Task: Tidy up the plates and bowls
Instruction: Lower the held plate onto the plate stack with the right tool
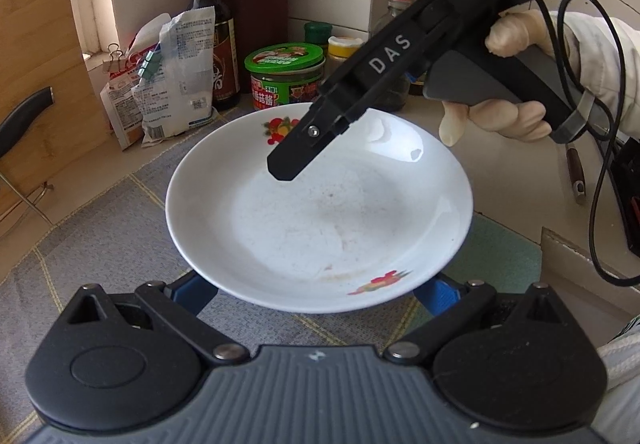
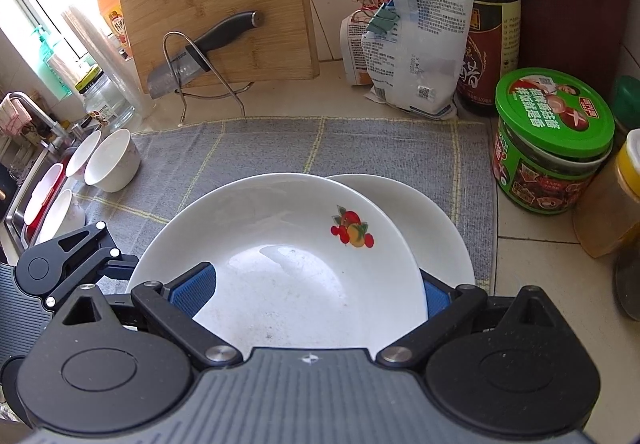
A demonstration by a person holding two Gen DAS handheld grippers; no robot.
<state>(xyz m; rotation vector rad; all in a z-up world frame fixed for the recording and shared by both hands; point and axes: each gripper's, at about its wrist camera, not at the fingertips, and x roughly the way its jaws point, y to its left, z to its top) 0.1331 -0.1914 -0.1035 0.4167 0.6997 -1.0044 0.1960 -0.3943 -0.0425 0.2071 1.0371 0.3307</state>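
Left tongs (image 1: 318,296): spread wide, blue pads (image 1: 438,294) on either side of the near rim of the fruit-print plate (image 1: 320,212). The rim hides the pad tips, so I cannot tell if they touch it. Nothing pinched.

Right tongs (image 2: 316,296): also spread. The left pad (image 2: 194,292) sits over the plate's inner surface and the right pad is outside its rim, partly hidden behind it. They are not pressed on it. In the left wrist view these tongs come in from the upper right, held in a gloved hand (image 1: 516,84), tip over the far part of the plate.

The fruit-print plate lies on top of a second white plate (image 2: 440,228), which is offset and peeks out on one side. Both are on the grey cloth mat (image 2: 280,144) on the desk (image 2: 532,252).

White bowls (image 2: 112,160) sit on the mat's edge toward the sink (image 2: 16,204), well apart from the plates, with more beside and behind them.

Behind the mat: bamboo cutting board (image 2: 220,4) upright in a wire rack with a knife (image 2: 208,40), clipped bags (image 2: 416,44), a dark sauce bottle (image 2: 488,24), a green-lidded jar (image 2: 552,140).
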